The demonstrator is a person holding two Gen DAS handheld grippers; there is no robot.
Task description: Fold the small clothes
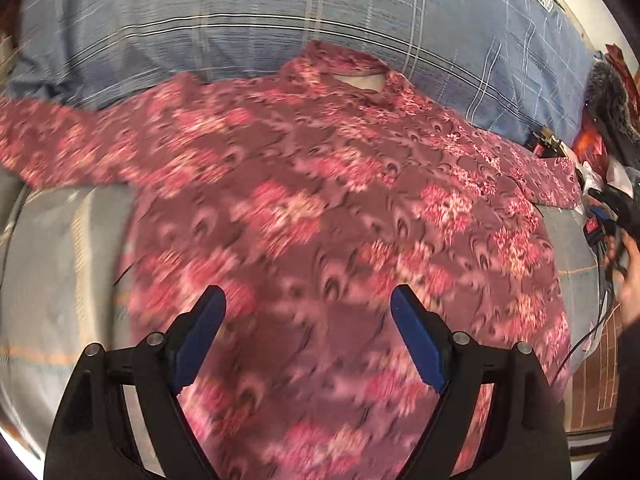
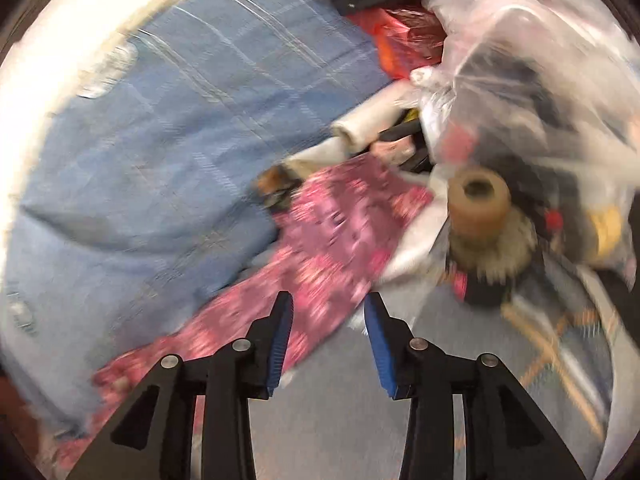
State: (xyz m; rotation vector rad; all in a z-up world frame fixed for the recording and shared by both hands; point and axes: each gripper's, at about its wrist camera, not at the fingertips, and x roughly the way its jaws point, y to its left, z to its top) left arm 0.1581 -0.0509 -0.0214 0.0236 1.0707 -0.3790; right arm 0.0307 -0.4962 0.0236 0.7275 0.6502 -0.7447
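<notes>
Both tongs, left (image 1: 308,296) and right (image 2: 329,302), spread empty; clear bag (image 2: 532,80) holds blurred clutter.

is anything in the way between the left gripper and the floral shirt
Nothing visible. The left hand-held gripper hangs open directly over the floral shirt, which lies spread out on the bed, with only open air between its blue pads and the cloth.

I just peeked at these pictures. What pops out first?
A big pink flowered shirt lies spread flat across the bed, collar toward the blue plaid quilt. The open left tool hovers over its lower part. Beside the bed's edge sits a bulging clear plastic bag.
</notes>
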